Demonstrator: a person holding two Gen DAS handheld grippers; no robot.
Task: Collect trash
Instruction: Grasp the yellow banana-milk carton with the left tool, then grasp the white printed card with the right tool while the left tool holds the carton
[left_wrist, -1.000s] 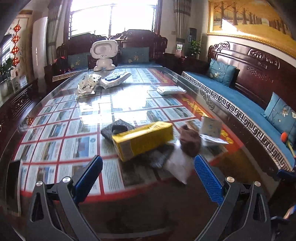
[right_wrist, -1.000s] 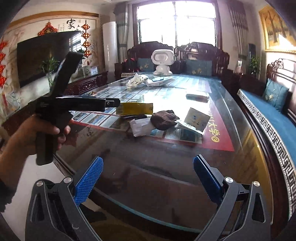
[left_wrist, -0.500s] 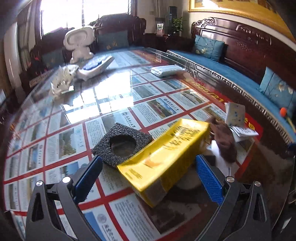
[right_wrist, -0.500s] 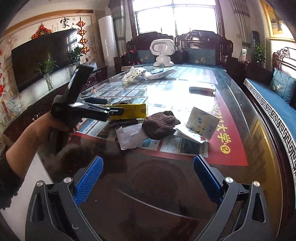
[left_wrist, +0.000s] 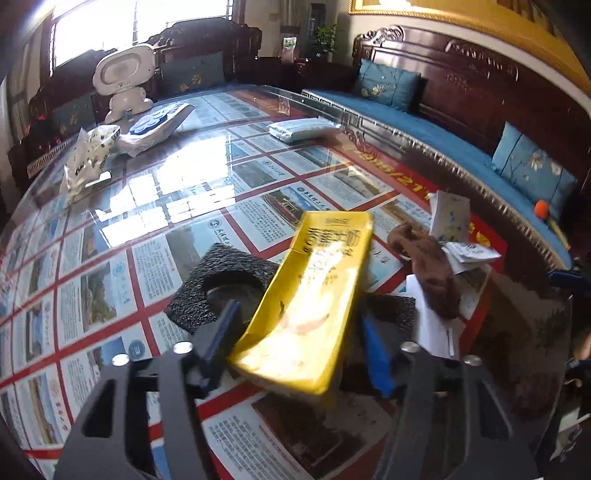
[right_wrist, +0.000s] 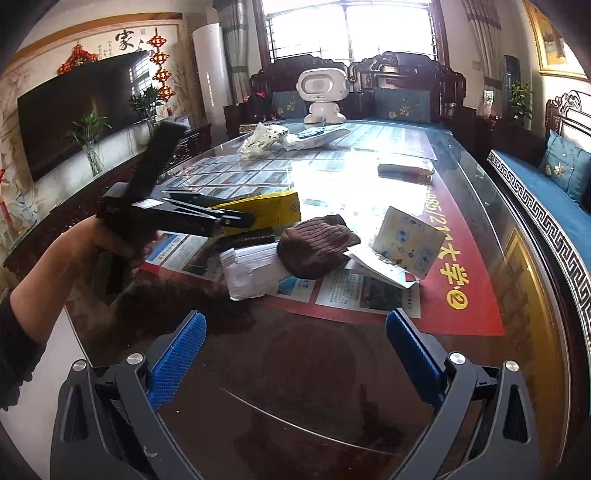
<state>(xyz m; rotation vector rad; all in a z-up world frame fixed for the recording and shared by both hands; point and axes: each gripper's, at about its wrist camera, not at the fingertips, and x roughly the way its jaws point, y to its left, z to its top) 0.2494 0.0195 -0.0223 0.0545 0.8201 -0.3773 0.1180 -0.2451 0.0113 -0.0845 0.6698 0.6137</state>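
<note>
One yellow carton (left_wrist: 314, 299), glossy and oblong, lies on the glass table (left_wrist: 155, 192) against one black foam square (left_wrist: 221, 280). The left gripper (left_wrist: 295, 332) has just closed its blue ribbed pads onto the carton's sides; earlier they stood wide. From the right wrist: one brown knit cloth (right_wrist: 317, 247), one white wrapper (right_wrist: 251, 269); right gripper (right_wrist: 295, 354) spread, empty.
</note>
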